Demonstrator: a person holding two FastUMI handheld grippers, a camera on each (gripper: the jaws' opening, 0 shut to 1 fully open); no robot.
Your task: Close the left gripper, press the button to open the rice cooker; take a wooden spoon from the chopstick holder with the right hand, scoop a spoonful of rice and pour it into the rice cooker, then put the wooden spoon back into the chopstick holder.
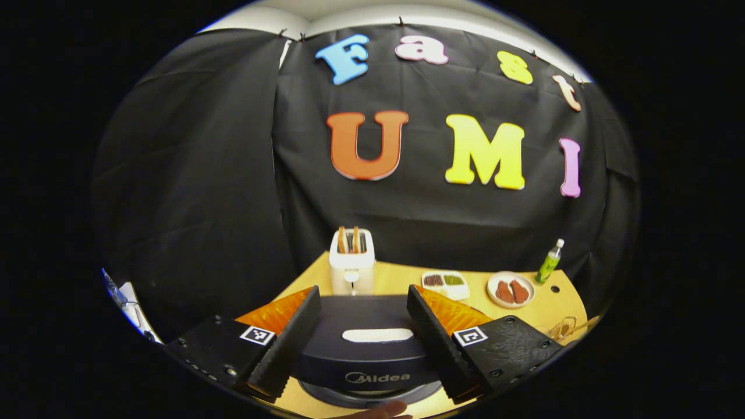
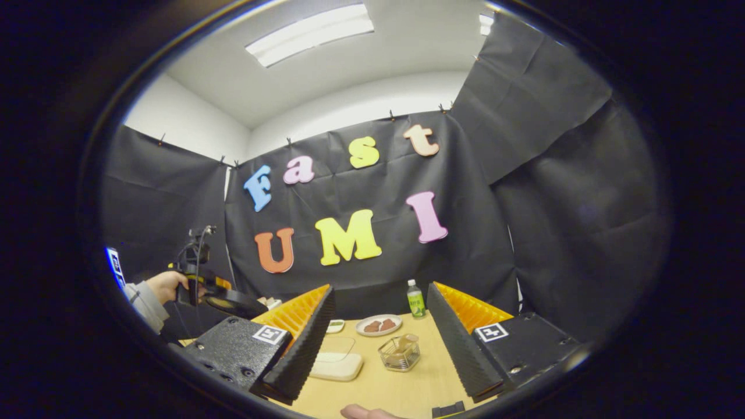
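Black cloth walls [image 2: 559, 192], white ceiling, strip light [image 2: 308, 35], wooden table [image 2: 401, 387]

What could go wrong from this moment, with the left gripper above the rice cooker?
1. The left gripper is open, its fingers straddling the rice cooker; open fingers may miss the lid's white button.
2. The toaster stands just behind the cooker, so a lid that springs up might bump it.

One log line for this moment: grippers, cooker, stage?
left gripper: open, above rice cooker | lid: closed | right gripper: open, empty, over table | stage: button not yet pressed
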